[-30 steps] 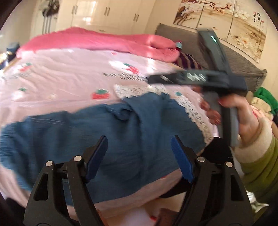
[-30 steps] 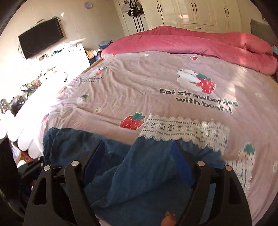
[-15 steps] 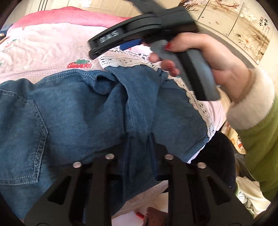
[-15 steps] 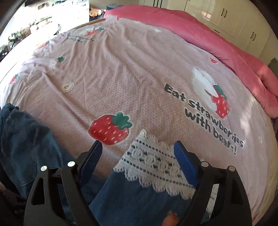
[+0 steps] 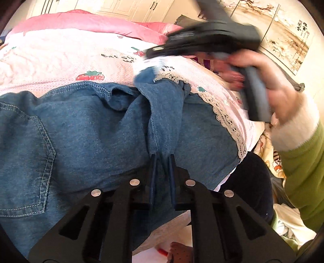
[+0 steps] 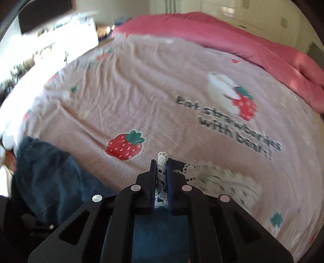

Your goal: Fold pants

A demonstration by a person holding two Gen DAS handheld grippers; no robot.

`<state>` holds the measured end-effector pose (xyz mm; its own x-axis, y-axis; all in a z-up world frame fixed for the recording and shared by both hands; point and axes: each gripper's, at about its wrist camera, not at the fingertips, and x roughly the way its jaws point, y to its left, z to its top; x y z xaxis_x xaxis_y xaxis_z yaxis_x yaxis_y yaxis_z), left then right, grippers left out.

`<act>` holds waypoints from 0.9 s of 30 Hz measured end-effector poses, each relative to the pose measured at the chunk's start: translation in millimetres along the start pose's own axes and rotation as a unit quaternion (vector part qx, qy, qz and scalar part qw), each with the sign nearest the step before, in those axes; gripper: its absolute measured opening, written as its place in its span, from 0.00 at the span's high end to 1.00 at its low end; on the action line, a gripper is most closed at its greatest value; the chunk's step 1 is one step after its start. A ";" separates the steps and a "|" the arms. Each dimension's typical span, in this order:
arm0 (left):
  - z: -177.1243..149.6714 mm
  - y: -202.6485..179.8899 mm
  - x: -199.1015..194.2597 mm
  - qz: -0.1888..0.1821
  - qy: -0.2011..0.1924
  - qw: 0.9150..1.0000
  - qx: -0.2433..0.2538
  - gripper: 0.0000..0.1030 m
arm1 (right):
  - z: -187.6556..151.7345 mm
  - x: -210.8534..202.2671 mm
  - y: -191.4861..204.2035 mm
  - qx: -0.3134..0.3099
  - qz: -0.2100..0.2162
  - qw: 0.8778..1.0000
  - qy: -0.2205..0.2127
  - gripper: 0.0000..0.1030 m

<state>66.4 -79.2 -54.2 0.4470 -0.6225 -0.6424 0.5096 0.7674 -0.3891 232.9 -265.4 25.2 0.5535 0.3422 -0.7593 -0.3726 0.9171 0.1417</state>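
Note:
Blue denim pants (image 5: 85, 129) with white lace cuffs (image 5: 224, 119) lie across the near edge of a pink strawberry bedsheet (image 5: 60, 60). My left gripper (image 5: 161, 159) is shut on a ridge of denim near the middle of the pants. My right gripper (image 6: 161, 164) is shut on the lace cuff (image 6: 163, 159) of one leg; it shows in the left wrist view (image 5: 149, 60), blurred, lifting that cuff above the bed. The waist end (image 6: 46, 172) lies bunched at the left in the right wrist view.
A pink duvet (image 6: 232, 42) lies along the far side of the bed. White wardrobes (image 5: 129, 10) stand behind it. A painting (image 5: 283, 34) hangs at the right. Clothes (image 5: 271, 153) lie beside the bed at the right.
Both grippers have closed: the left on the denim ridge, the right on the lace cuff. The right gripper is moving, with the cuff lifted off the sheet.

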 end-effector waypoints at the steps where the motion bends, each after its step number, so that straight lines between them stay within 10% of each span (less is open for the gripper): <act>1: -1.1 0.8 -1.4 0.002 -0.001 1.000 0.005 0.95 | -8.7 -17.5 -10.1 0.020 0.007 1.000 -0.015 0.92; 7: -4.0 -11.6 -1.6 0.012 -0.008 0.999 0.051 0.95 | -85.6 -100.2 -66.9 0.113 0.019 0.991 -0.074 0.92; 21: -12.7 -52.9 4.0 0.074 -0.013 0.980 0.185 0.69 | -196.7 -108.8 -102.0 0.231 0.056 0.967 -0.090 0.92; 25: -12.7 -58.2 10.7 0.080 -0.007 0.976 0.204 0.70 | -205.4 -121.3 -103.0 0.229 0.053 0.967 -0.097 0.92; 27: -13.7 -58.2 13.5 0.083 -0.003 0.976 0.202 0.89 | -213.1 -121.6 -104.1 0.236 0.052 0.966 -0.092 0.92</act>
<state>32.7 -130.2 -49.3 0.5517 -0.4967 -0.6700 0.6775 0.7355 0.0126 45.6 -446.1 -32.5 0.6699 0.4292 -0.6059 -0.0766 0.8516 0.5185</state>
